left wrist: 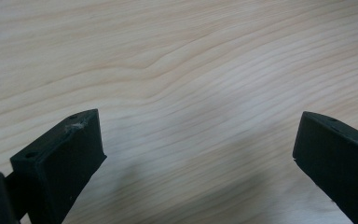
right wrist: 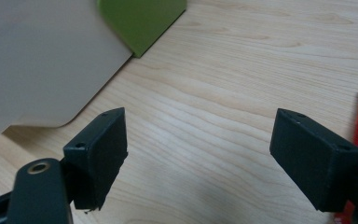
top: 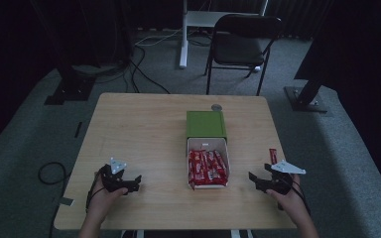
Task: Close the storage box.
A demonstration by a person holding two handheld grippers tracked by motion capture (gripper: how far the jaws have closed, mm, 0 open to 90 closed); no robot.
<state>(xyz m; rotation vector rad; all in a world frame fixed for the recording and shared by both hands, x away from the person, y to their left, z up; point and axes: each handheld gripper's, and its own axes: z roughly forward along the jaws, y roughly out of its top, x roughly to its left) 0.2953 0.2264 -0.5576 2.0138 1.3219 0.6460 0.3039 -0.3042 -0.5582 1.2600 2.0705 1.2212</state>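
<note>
Hands low on table [top: 144, 124], left hand-held gripper [left wrist: 196, 154] agape, empty, right hand-held gripper [right wrist: 198, 156] likewise, seemingly beside drawer [right wrist: 37, 65]

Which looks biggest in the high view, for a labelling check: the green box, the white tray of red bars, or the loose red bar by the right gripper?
1. white tray and green box: look alike, so unranked.
2. loose red bar: clearly smallest.

Pale grained wood table [top: 144, 129]; green box [top: 206, 124], white drawer [top: 207, 144], red-wrapped bars [top: 207, 168]; black grippers at six o'clock.
</note>
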